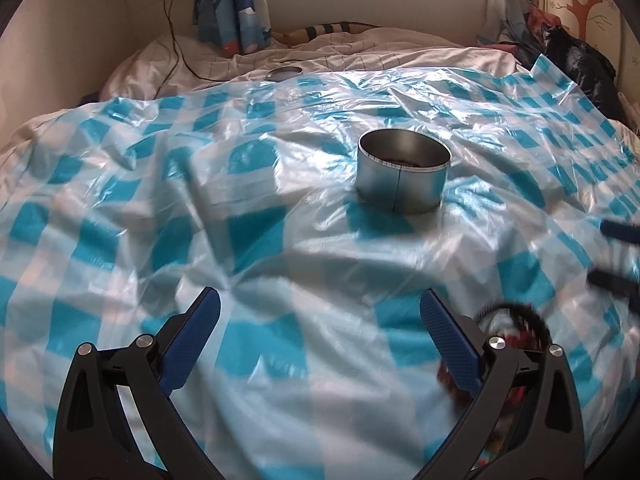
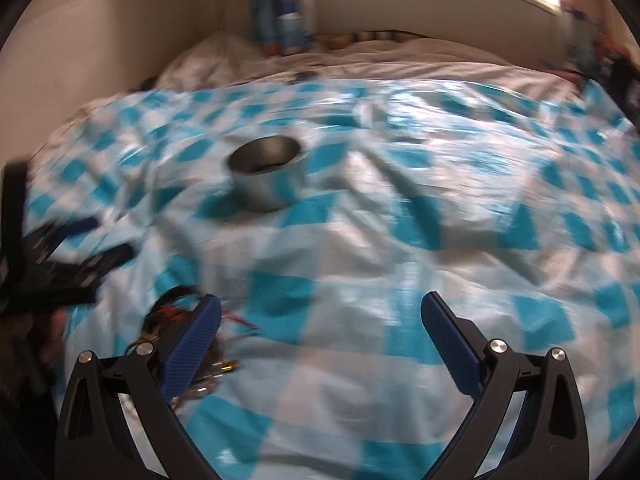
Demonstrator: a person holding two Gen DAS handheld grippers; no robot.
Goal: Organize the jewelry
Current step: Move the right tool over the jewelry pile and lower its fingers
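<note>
Both grippers hang with jaws spread wide and nothing between them over a blue-and-white checked plastic sheet (image 1: 280, 248) spread on a bed: the left gripper (image 1: 320, 320) and the right gripper (image 2: 320, 316). Tangled jewelry (image 2: 180, 332) lies between the two, just beside the right gripper's left finger. Farther back, a round metal tin (image 1: 404, 176) stands upright, lidless, with dark contents, too blurred to make out.

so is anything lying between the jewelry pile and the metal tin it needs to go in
Nothing visible. Between the jewelry pile by the right gripper and the open metal tin there is only wrinkled checkered plastic sheet. The left gripper sits off to the side, not across that path.
</note>
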